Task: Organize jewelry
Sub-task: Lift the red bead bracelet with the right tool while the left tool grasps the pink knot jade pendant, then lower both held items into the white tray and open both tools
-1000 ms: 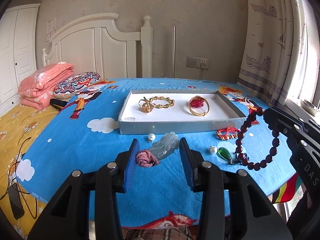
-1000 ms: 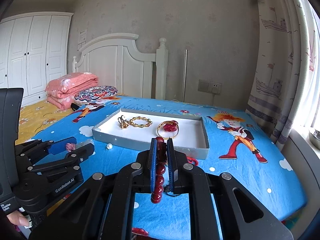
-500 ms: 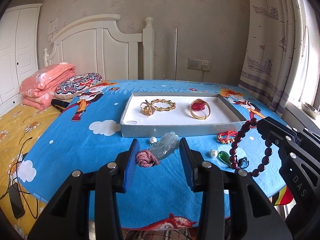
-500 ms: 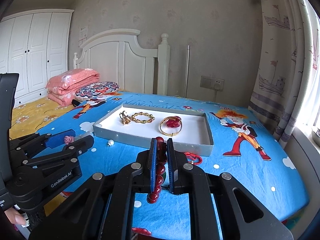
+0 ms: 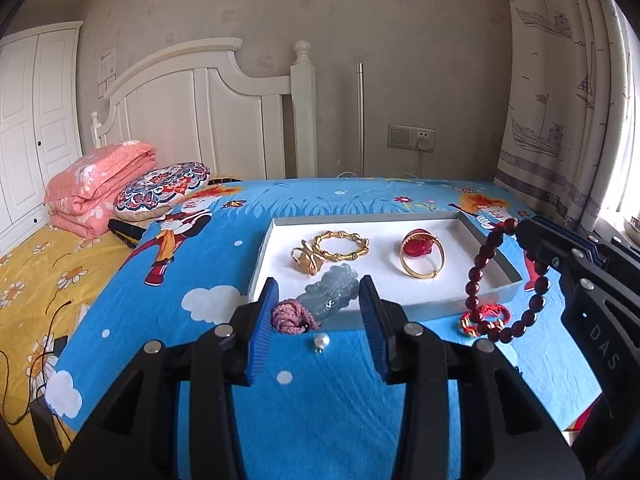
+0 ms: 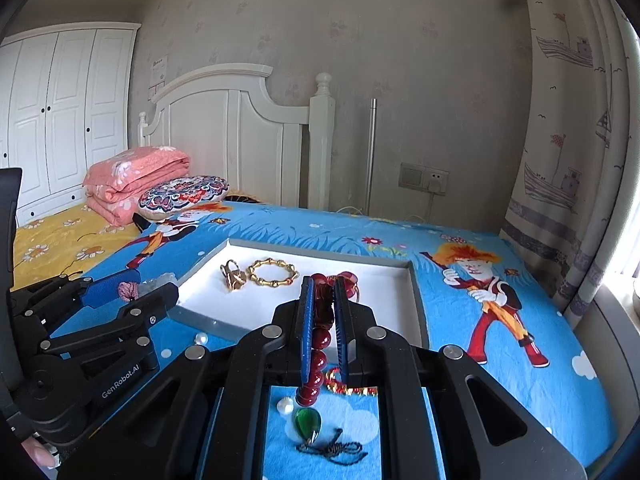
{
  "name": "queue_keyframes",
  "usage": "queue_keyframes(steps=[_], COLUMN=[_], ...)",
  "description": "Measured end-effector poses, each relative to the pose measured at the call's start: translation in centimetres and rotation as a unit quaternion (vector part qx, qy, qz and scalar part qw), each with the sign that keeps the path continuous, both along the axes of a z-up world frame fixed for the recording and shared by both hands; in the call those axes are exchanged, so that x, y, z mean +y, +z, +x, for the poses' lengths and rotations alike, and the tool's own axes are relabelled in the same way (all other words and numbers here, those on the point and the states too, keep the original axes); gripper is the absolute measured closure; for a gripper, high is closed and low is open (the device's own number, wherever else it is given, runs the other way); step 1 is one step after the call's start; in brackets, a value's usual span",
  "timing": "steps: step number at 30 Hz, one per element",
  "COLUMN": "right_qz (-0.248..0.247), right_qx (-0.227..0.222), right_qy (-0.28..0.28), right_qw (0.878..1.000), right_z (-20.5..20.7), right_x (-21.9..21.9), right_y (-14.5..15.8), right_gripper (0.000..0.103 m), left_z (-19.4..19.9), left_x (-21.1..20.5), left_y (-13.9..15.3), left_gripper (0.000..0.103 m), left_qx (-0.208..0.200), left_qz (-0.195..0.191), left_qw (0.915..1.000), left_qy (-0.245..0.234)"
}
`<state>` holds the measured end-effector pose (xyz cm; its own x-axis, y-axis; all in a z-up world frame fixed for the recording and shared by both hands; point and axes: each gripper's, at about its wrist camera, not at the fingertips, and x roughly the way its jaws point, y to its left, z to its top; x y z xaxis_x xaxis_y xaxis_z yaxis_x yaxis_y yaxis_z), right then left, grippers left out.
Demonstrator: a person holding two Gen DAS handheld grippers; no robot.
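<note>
Between left tongs point(image 5: 316, 312): jade pendant point(image 5: 332, 292) with pink cord, clamped, raised for transfer. Right tongs point(image 6: 322, 312) pinched on red bead bracelet point(image 5: 504, 280), dangling over tray point(image 5: 424, 308) edge ahead.

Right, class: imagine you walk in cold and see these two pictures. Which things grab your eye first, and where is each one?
First, the dark red bead bracelet dangling from the right hand-held gripper, just over the white tray at its right corner. Next, the pale jade pendant with its pink cord knot, held between the left hand-held gripper pads at the tray's near edge. Behind them, gold bangles gleam inside the tray on the bright blue cartoon sheet.
</note>
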<state>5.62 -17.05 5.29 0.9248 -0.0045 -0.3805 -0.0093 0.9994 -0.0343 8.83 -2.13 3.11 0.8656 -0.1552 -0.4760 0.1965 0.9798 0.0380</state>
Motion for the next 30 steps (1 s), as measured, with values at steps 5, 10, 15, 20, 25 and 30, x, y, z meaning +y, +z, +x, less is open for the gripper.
queue_keyframes(steps=[5, 10, 15, 20, 25, 30], right_qz=[-0.008, -0.011, -0.027, -0.045, -0.019, -0.015], right_qx=[0.001, 0.021, 0.059, 0.109, 0.118, 0.109], right_qy=[-0.008, -0.015, -0.025, -0.020, -0.025, -0.029], right_qw=[1.000, 1.000, 0.998, 0.993, 0.993, 0.994], right_z=[3.8, 7.7, 11.5, 14.2, 14.2, 12.8], right_x=[-0.3, -0.7, -1.0, -1.6, -3.6, -4.6], right_y=[1.4, 1.2, -0.6, -2.5, -2.4, -1.7], right_gripper=[0.092, 0.092, 0.092, 0.089, 0.059, 0.059], left_z=[4.6, 9.6, 13.8, 16.5, 16.3, 15.1], left_x=[-0.7, -1.2, -2.4, -2.9, -3.0, -3.7], left_y=[1.1, 1.0, -0.6, -2.6, -3.0, -2.5], left_gripper=[0.063, 0.063, 0.063, 0.060, 0.041, 0.036], left_qx=[0.003, 0.024, 0.050, 0.085, 0.081, 0.071], left_qz=[0.013, 0.018, 0.038, 0.057, 0.052, 0.048], left_qw=[0.9999, 0.9993, 0.9974, 0.9939, 0.9946, 0.9957], left_qy=[0.007, 0.021, 0.035, 0.040, 0.039, 0.035])
